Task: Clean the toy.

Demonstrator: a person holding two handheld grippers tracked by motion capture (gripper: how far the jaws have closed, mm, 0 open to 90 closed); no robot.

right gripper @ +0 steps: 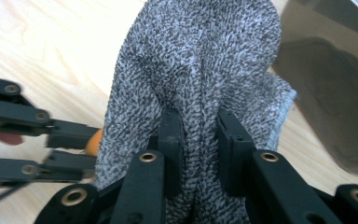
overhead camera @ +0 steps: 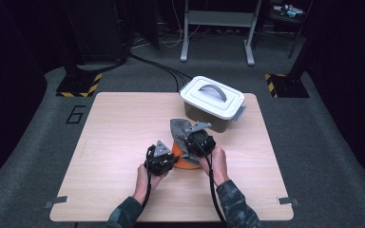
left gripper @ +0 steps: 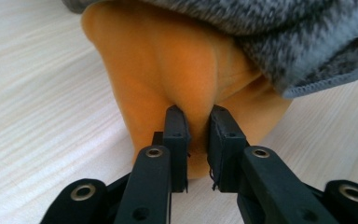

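Observation:
An orange cloth [overhead camera: 186, 163] lies bunched at the middle of the wooden table [overhead camera: 119, 128], and a grey knit cloth [overhead camera: 179, 127] drapes over its far side. My left gripper [overhead camera: 173, 160] comes at the bundle from the left. In the left gripper view this gripper [left gripper: 198, 130] is shut on a raised fold of the orange cloth [left gripper: 168, 60], with the grey knit [left gripper: 284, 32] overhanging at top right. My right gripper [overhead camera: 190, 142] is over the bundle. In the right gripper view it [right gripper: 198, 135] is shut on a ridge of the grey knit [right gripper: 200, 56], with the left gripper [right gripper: 74, 144] at the left edge.
A lidded white-topped plastic box [overhead camera: 212, 97] with a grey handle stands at the table's far right, just behind the cloths; its translucent wall [right gripper: 335, 93] is close to the grey knit. Bare tabletop stretches to the left and along the front edge.

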